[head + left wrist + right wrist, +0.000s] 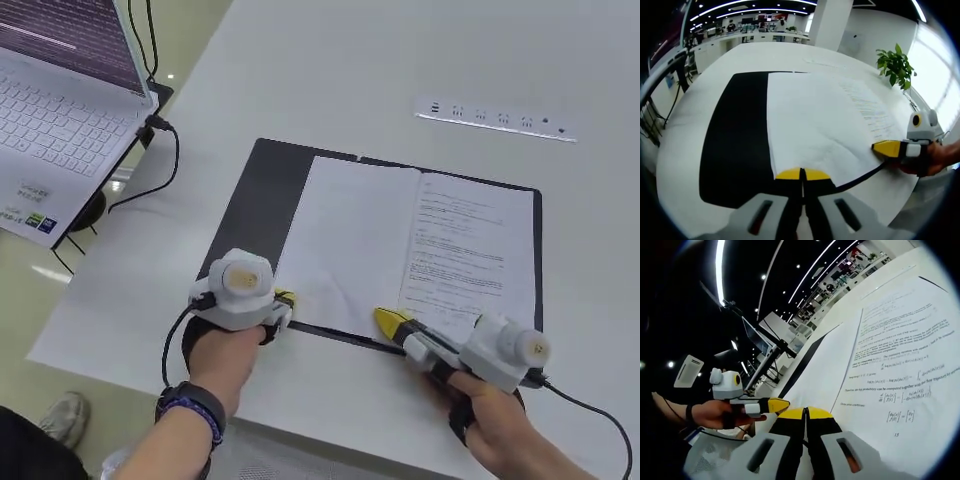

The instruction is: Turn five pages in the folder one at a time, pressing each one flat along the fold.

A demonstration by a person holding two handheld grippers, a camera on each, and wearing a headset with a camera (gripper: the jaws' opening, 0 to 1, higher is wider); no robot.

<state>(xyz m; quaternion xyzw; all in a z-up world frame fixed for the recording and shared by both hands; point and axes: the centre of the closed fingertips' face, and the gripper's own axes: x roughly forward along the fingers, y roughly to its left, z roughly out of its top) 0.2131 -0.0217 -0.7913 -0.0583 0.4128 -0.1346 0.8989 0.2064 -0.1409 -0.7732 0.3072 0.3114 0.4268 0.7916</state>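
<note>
Low in the centre of the head view, the right gripper (pixel 392 322) is sitting with its yellow tips at the near end of the fold (pixel 409 240), jaws pressed together with nothing between them. From there the fold is running straight away from the tips, up the frame and tilting slightly right, so a pressing stroke would be travelling along that line toward the folder's far edge. The right gripper is the nearer one to the fold. The left gripper (pixel 283 300) is waiting at lower left, its jaws also closed, tips touching the near edge of the blank page (pixel 350 235); I am judging that it is pinning the sheet rather than pinching it, though the pictures are not settling that.

The folder (pixel 258 205) is lying open on the white table (pixel 330 70), black cover showing along the left side. The blank page is lying on the left of the fold and a printed page (pixel 470 250) on the right. The blank page is looking slightly rumpled near its lower edge and is not sitting quite flat by the fold.
</note>
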